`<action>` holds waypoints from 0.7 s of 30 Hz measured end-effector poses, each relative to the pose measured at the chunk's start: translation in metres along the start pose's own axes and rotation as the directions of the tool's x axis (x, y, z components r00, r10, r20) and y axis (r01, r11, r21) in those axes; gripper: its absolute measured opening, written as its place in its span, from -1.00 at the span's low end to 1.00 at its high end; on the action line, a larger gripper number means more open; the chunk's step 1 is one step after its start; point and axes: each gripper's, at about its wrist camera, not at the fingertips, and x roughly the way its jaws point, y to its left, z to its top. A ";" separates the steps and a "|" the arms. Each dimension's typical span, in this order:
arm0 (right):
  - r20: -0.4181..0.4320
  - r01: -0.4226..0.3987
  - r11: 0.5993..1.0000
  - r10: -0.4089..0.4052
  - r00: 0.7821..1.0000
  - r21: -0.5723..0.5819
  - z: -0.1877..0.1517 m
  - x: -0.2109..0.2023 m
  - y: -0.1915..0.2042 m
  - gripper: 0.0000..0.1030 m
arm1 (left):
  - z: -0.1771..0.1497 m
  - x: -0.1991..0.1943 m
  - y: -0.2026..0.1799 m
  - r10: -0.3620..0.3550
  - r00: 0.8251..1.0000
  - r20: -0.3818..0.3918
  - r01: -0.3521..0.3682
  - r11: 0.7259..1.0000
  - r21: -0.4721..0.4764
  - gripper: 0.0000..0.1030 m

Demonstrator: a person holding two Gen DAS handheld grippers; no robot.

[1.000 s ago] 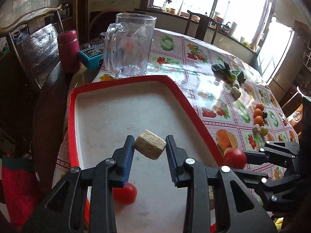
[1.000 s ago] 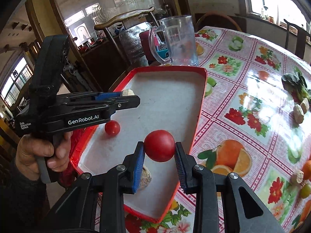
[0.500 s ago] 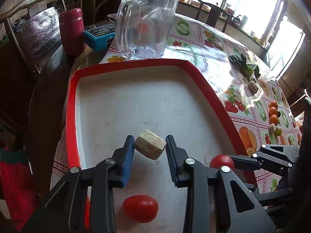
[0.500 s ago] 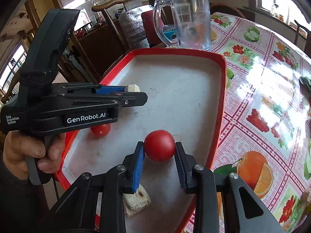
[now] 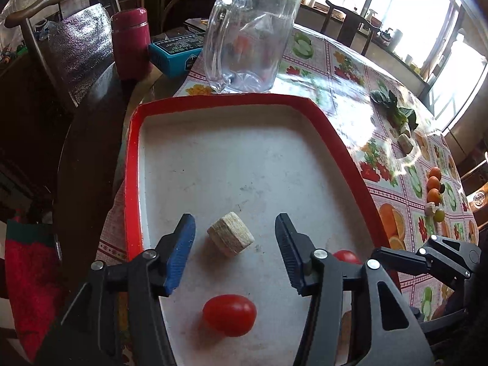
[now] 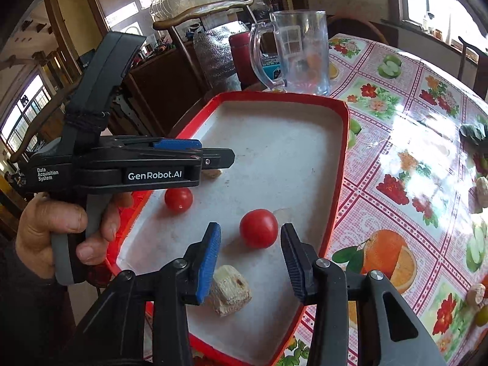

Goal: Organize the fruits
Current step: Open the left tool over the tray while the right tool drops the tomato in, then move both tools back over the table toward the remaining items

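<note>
A red-rimmed white tray [image 5: 332, 140] lies on the fruit-print tablecloth. My left gripper [image 5: 234, 222] hangs over it with its jaws opening. A beige chunk [image 5: 230, 238] rests on the tray floor between them, touching neither pad. A red tomato [image 5: 229, 315] lies nearer, below that gripper. My right gripper [image 6: 250, 227] is also opening, and a round tomato [image 6: 258, 228] sits free on the tray between its pads. A second beige chunk [image 6: 229, 289] lies under its left finger. The other tomato [image 6: 178, 199] sits by the tray's left rim, under the left gripper [image 6: 225, 155].
A clear glass mug [image 5: 250, 36] stands just beyond the tray, with a red flask [image 5: 131, 42] and a blue box [image 5: 175, 52] to its left. Leafy greens [image 5: 393, 109], beige chunks [image 5: 405, 140] and small oranges [image 5: 433, 183] lie on the table to the right. A person's hand [image 6: 55, 228] holds the left gripper.
Both grippers have spread their jaws. The beige chunk left the left pads and now lies on the tray. The tomato left the right pads and sits on the tray.
</note>
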 end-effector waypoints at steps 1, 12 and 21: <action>0.012 -0.004 1.000 0.004 1.000 0.008 -0.002 -0.006 0.000 -0.17 | -0.001 -0.005 0.000 0.001 1.000 0.011 -0.001 1.000 0.001 0.04; 0.136 -0.002 0.993 -0.014 0.991 0.118 -0.046 -0.079 -0.015 0.04 | -0.006 -0.064 -0.014 -0.058 0.984 0.170 0.061 0.998 -0.016 0.36; 0.179 0.011 0.970 -0.056 0.982 0.243 -0.091 -0.116 -0.045 0.22 | -0.015 -0.079 -0.030 -0.109 0.975 0.193 0.112 0.994 -0.004 0.36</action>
